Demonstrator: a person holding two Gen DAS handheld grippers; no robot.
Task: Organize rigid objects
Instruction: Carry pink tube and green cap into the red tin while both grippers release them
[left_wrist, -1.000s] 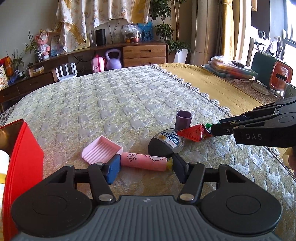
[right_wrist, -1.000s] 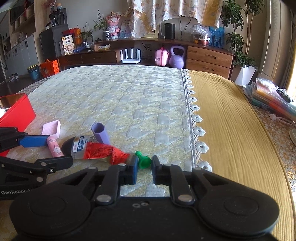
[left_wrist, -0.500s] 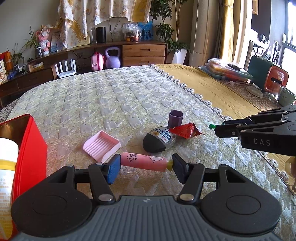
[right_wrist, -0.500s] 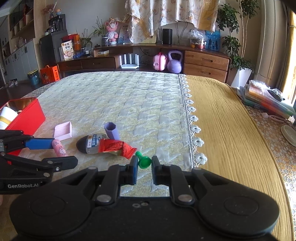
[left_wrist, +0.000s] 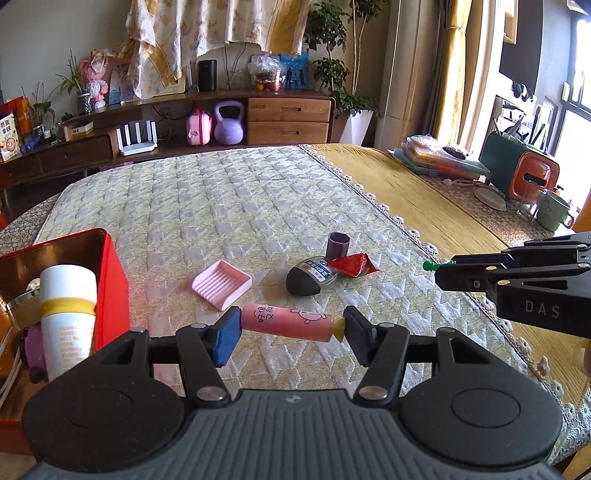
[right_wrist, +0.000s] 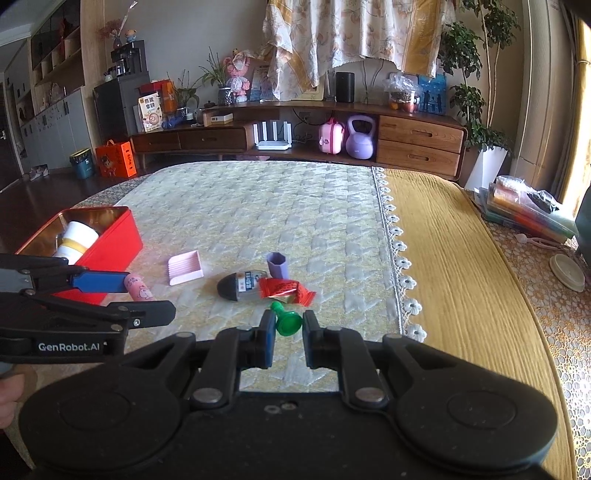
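Note:
My left gripper is shut endwise on a pink tube with a yellow tip, held above the quilted cover. Beside it at the left stands a red tin holding a white bottle. My right gripper is shut on a small green peg, also lifted off the cover; the green peg pokes out of its tips in the left wrist view. Lying on the cover are a pink ridged tray, a dark oval bottle, a purple cup and a red wrapper.
A yellow cloth with a lace edge covers the right side of the table. Stacked folders, a green and orange holder and a mug sit at the far right. A wooden sideboard lines the back wall.
Both grippers have risen and drawn back from the loose objects, each carrying its item. The red tin and its white bottle have come further into the left wrist view.

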